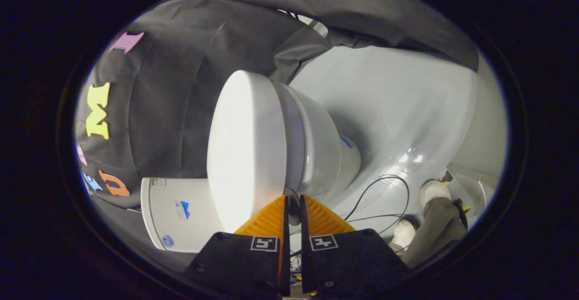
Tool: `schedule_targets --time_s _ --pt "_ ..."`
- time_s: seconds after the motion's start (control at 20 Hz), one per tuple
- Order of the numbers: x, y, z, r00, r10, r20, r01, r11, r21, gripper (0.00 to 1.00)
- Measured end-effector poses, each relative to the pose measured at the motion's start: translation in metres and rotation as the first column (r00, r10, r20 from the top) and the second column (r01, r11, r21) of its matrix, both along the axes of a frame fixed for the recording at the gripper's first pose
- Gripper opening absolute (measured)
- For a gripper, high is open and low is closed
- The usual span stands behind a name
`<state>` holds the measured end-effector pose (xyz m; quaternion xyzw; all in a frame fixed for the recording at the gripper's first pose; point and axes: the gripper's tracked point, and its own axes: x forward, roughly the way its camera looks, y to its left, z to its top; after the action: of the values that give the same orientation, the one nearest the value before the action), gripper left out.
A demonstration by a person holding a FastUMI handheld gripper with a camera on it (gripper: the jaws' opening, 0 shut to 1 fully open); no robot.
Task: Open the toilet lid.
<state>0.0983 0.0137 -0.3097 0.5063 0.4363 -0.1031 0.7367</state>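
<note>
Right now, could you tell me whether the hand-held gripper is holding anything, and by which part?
The hand-held gripper has its fingers nearly together at the front edge of the toilet lid; whether they pinch that edge cannot be told.

**White toilet, pale floor, dark cloth**

The toilet lid (246,150) is showing plain glossy white, and the bowl (321,146) under it is gleaming white with a small blue mark. The tank (176,214) is appearing white with blue logos. The floor (398,101) is looking pale blue-grey, crossed by black cables (384,182). The booth wall (181,78) is hanging black.
</note>
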Motion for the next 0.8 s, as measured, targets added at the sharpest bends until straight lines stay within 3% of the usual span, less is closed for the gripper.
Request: schedule_targets --time_s 0.8 --pt "0.007 0.015 0.063 0.988 0.063 0.138 -0.053 0.996 -0.069 0.13"
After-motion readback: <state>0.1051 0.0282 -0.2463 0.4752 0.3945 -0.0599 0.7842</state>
